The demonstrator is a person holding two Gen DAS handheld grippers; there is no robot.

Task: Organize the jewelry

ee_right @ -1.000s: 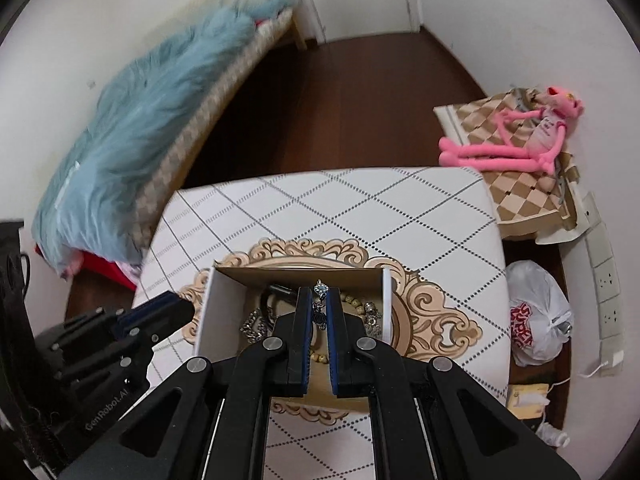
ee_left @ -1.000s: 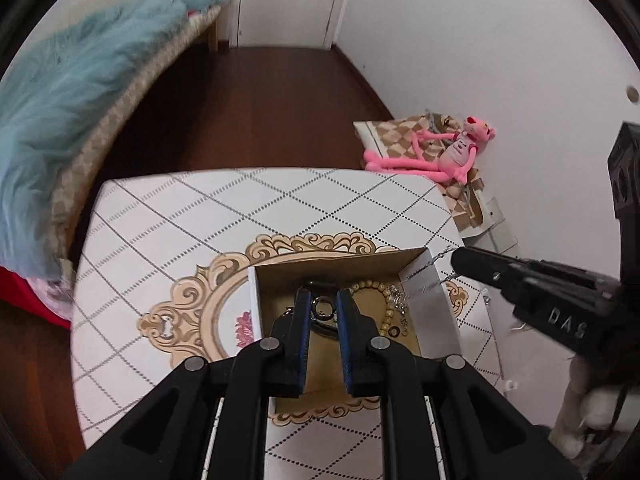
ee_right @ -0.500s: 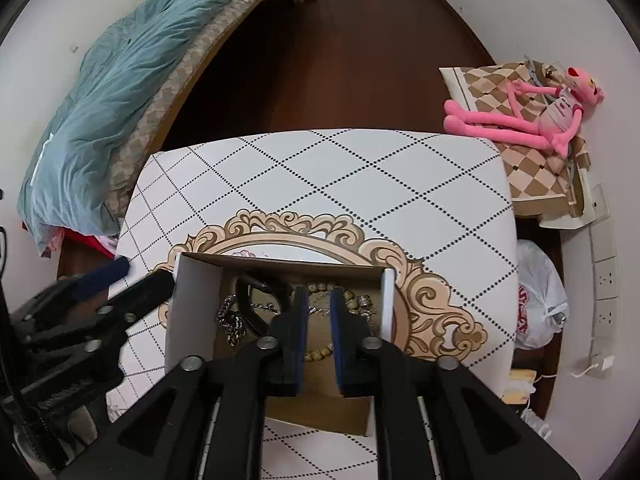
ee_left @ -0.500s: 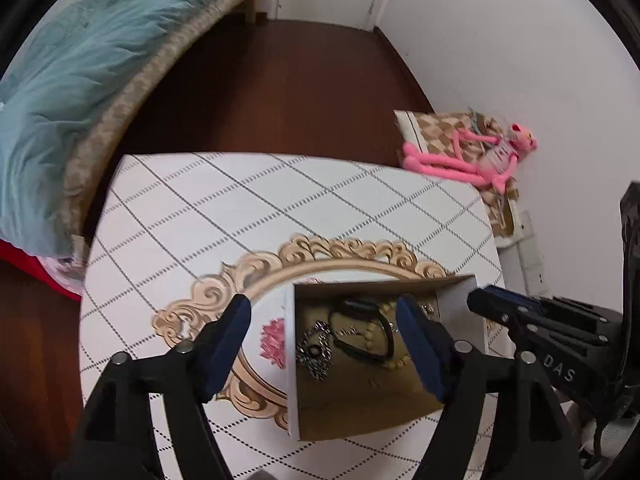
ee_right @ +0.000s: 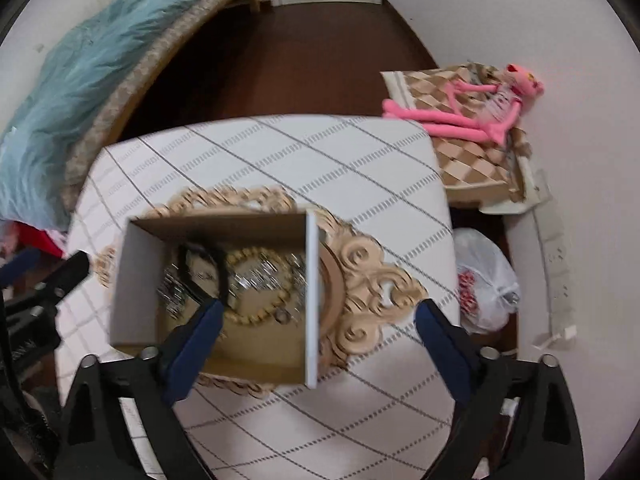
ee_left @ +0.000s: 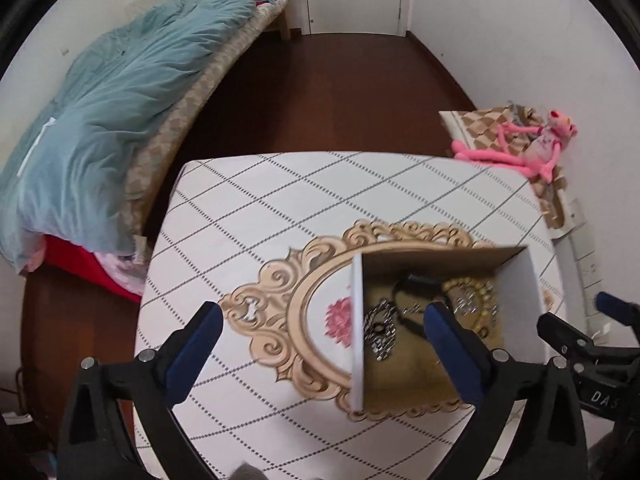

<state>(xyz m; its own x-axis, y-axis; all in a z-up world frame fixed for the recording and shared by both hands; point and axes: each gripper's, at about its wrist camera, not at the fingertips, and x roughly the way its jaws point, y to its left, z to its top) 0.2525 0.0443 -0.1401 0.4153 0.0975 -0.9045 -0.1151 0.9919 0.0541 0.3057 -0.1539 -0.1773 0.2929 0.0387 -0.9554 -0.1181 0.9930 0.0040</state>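
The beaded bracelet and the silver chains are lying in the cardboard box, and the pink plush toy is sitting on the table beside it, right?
Not quite. The pink plush toy lies on a checkered cushion on the floor beyond the table, as the right wrist view shows. The beaded bracelet and silver chains are in the cardboard box.

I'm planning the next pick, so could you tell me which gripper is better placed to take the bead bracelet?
Probably right. The right gripper, jaws opening and empty, frames the bead bracelet in the box; the left gripper, also opening, centres beside the box.
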